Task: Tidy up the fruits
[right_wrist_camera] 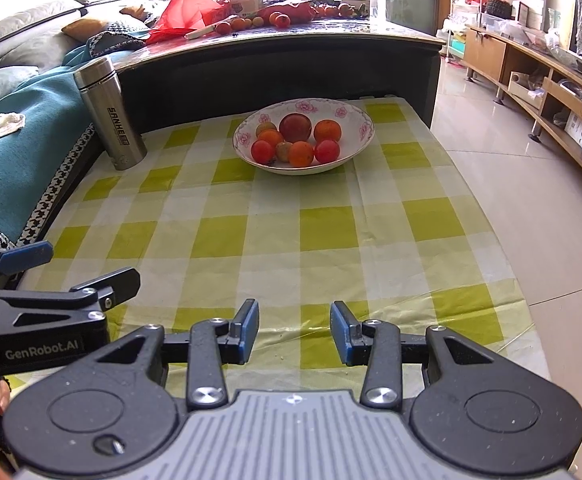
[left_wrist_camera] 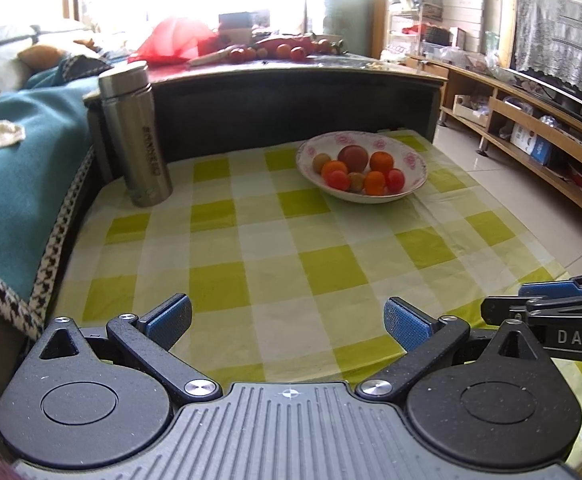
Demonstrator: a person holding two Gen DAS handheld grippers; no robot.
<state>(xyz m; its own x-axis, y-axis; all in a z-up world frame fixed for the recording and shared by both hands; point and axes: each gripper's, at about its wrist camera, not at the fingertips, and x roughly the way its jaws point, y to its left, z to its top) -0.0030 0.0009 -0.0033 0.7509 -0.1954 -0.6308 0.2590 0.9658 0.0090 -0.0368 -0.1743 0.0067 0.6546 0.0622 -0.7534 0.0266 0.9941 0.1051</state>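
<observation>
A white bowl with a pink flower rim (left_wrist_camera: 411, 160) (right_wrist_camera: 355, 120) stands at the far side of the checked tablecloth. It holds several fruits: a dark red apple (left_wrist_camera: 353, 158) (right_wrist_camera: 295, 127), oranges (left_wrist_camera: 382, 161) (right_wrist_camera: 327, 130) and small red tomatoes (left_wrist_camera: 339, 180) (right_wrist_camera: 263, 151). My left gripper (left_wrist_camera: 287, 320) hovers open and empty over the near edge of the cloth, far from the bowl. My right gripper (right_wrist_camera: 294, 330) is also open and empty, at the near edge. Each gripper shows at the side of the other's view.
A steel flask (left_wrist_camera: 139, 136) (right_wrist_camera: 109, 114) stands at the far left of the yellow-green cloth (left_wrist_camera: 291, 248) (right_wrist_camera: 299, 232). Behind it a dark raised counter (left_wrist_camera: 291, 96) carries more fruit and a red bag (left_wrist_camera: 171, 40). A sofa with a teal blanket (left_wrist_camera: 19, 168) lies left; a wooden cabinet (left_wrist_camera: 531, 128) right.
</observation>
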